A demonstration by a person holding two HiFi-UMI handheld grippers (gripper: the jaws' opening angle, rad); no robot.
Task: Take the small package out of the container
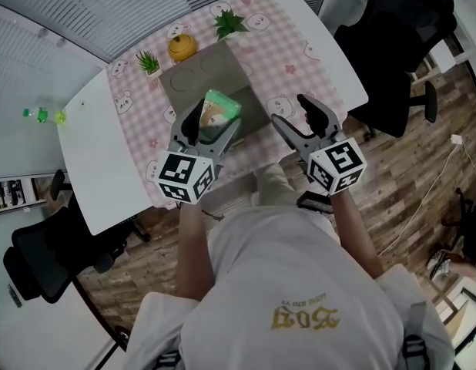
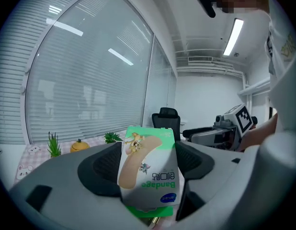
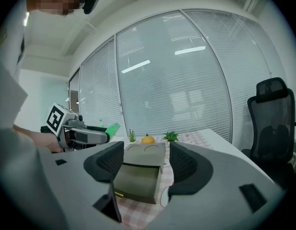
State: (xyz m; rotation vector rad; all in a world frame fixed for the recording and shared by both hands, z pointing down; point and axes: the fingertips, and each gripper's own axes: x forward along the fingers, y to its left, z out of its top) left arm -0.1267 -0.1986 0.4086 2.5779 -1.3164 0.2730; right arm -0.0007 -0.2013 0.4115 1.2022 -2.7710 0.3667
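The small package (image 1: pixel 219 112), a green bandage box with a cartoon print (image 2: pixel 149 169), is lifted above the open grey container (image 1: pixel 253 106). My left gripper (image 1: pixel 211 126) is shut on it, one pad on each side (image 2: pixel 102 164). To the right of the container, over the table's near edge, my right gripper (image 1: pixel 289 109) is open with nothing between its jaws. The right gripper view looks along those jaws (image 3: pixel 145 162) at the container (image 3: pixel 138 176), whose lid lies folded back, and shows the left gripper (image 3: pixel 85 134) with the package's green corner (image 3: pixel 113 127).
A pink checked cloth (image 1: pixel 284 52) covers part of the white table (image 1: pixel 107 183). Behind the container stand two small potted plants (image 1: pixel 149 62) (image 1: pixel 230 23) and an orange pumpkin-shaped thing (image 1: pixel 182 47). Black office chairs stand at right (image 1: pixel 400 45) and lower left (image 1: pixel 45 253).
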